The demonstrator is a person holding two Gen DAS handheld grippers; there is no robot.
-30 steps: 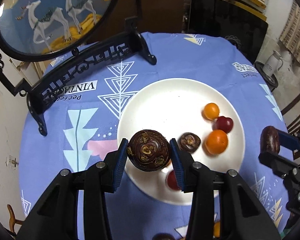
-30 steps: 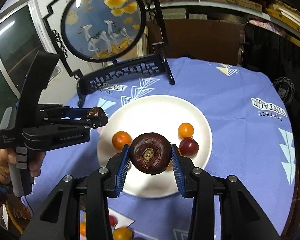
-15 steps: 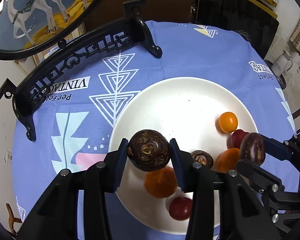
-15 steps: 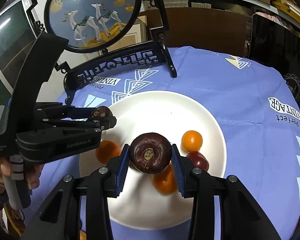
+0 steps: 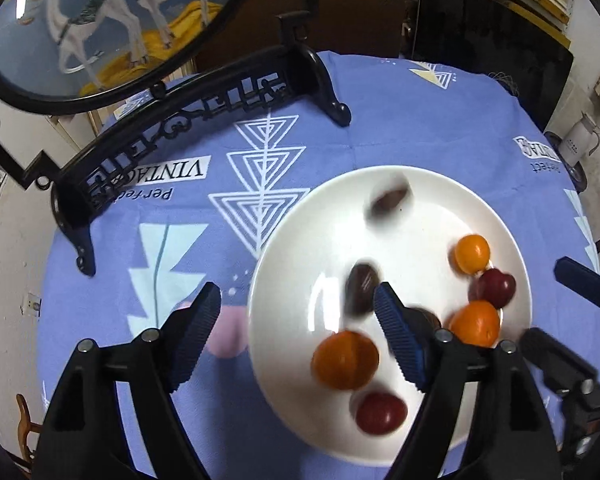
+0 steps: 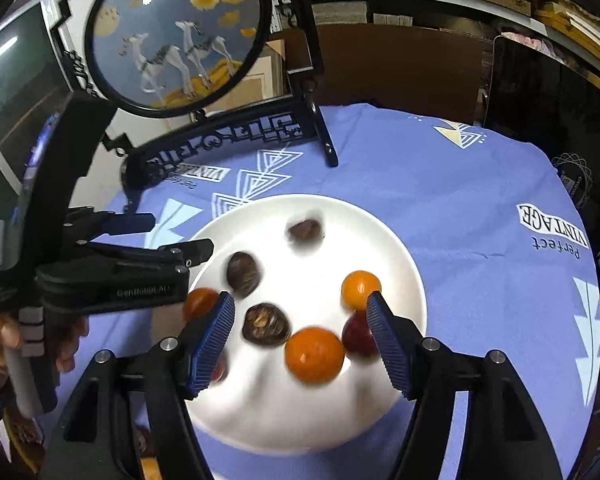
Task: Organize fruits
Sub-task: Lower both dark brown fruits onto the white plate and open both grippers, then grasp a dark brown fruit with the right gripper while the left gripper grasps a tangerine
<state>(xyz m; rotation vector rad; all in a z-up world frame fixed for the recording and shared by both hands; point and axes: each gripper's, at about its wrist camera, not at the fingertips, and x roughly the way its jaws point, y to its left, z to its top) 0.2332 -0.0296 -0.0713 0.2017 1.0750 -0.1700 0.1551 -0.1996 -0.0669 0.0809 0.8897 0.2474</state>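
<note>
A white plate [image 5: 420, 236] [image 6: 340, 412] on the blue cloth holds oranges [image 5: 346, 360] [image 6: 314, 354], red plums [image 5: 494, 288] [image 6: 358, 336] and dark brown round fruits. Two of the dark fruits [image 5: 390, 200] [image 5: 362, 286] are motion-blurred on the plate; in the right wrist view they are the dark fruits [image 6: 306, 232] [image 6: 242, 272]. A third dark fruit [image 6: 266, 324] lies still. My left gripper [image 5: 300, 332] [image 6: 180, 234] hangs over the plate's left edge, jaws opening, nothing held. My right gripper [image 6: 300, 340] [image 5: 542, 300] is over the plate's near side, jaws opening, empty.
A round deer picture [image 5: 100, 20] [image 6: 176, 36] on a black carved stand [image 5: 188, 120] [image 6: 228, 140] stands at the back left of the table. A dark panel [image 5: 488, 60] leans behind the table. A hand [image 6: 0, 344] holds the left gripper's grip.
Both grippers have opened and let go of their dark fruits, which now roll blurred on the plate. Both grippers came closer over the plate.
</note>
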